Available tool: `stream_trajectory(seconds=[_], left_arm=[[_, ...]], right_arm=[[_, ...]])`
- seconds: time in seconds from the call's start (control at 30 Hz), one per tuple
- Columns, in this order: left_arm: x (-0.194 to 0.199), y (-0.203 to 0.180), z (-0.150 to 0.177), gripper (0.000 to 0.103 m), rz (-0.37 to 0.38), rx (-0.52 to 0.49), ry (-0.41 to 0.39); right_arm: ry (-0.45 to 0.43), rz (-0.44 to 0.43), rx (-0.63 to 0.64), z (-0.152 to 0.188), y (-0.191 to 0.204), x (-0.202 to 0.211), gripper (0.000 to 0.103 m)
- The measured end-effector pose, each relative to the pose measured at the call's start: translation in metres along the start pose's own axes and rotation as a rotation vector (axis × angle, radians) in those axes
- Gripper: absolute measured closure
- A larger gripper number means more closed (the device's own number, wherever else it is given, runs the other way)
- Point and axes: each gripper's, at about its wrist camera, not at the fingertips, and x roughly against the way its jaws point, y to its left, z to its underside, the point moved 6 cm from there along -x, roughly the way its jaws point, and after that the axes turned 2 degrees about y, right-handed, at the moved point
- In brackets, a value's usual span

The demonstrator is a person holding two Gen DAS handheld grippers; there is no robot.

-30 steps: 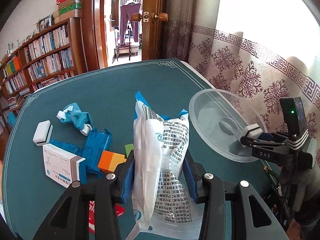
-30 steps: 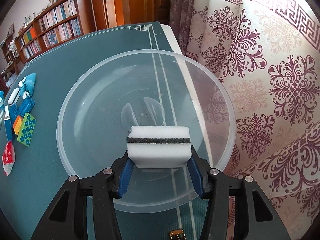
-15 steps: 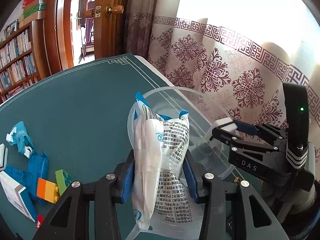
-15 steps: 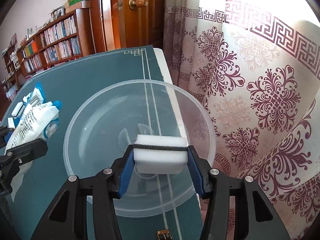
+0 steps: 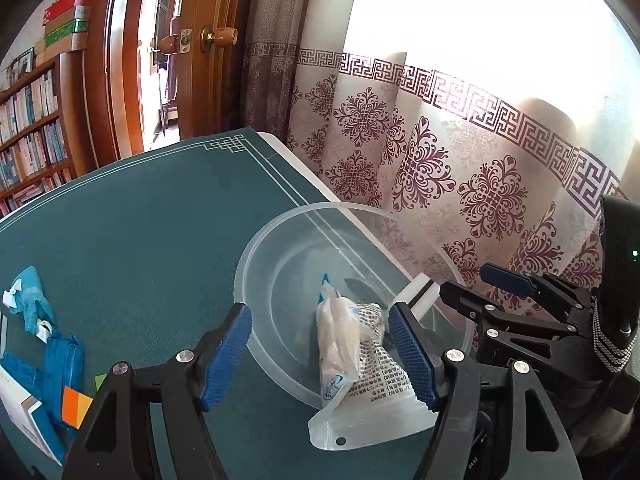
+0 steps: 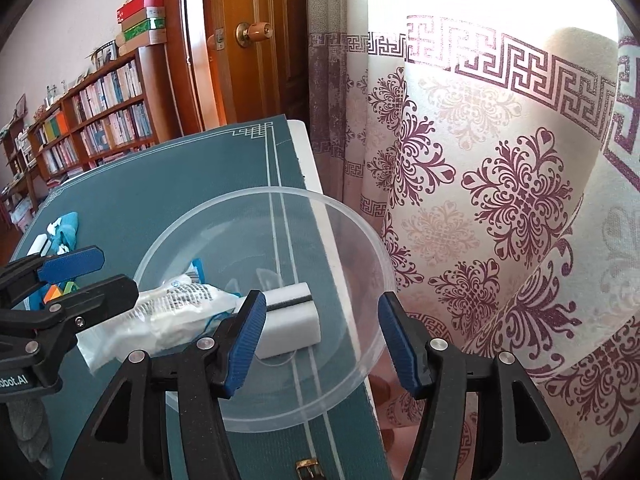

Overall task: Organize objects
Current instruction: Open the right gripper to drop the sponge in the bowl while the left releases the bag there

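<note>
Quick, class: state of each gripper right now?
Left gripper: open, jaws just opened, plastic packet released into the bowl.
Right gripper: open, jaws just opened, white sponge released.

L claw jaws just opened, apart from printed plastic packet, which lies half in clear bowl, tail over rim. R claw at right; table.

Clear glossy plastic bowl, crinkly printed plastic packet, matt foam sponge.
</note>
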Motion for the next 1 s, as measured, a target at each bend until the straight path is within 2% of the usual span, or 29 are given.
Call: stream_trajectory(seconds=[0.2,0.63,0.9,1.0], left_arm=[[0.006,0.019,0.005,0.023,-0.048,0.035,-0.001],[0.025,0.036,0.02,0.02,-0.081,0.052,-0.017],[0.044,0.055,0.029,0.017,-0.102,0.092,-0.036],[0.052,0.064,0.033,0.017,-0.113,0.105,-0.045]], right_arm=[[0.006,-0.015,0.001,0.007,0.004,0.003,0.043],[0.023,-0.041,0.075,0.022,0.027,0.017,0.043],[0.049,-0.158,0.08,0.03,0.053,0.029,0.043],[0.06,-0.158,0.124,0.032,0.065,0.031,0.043]])
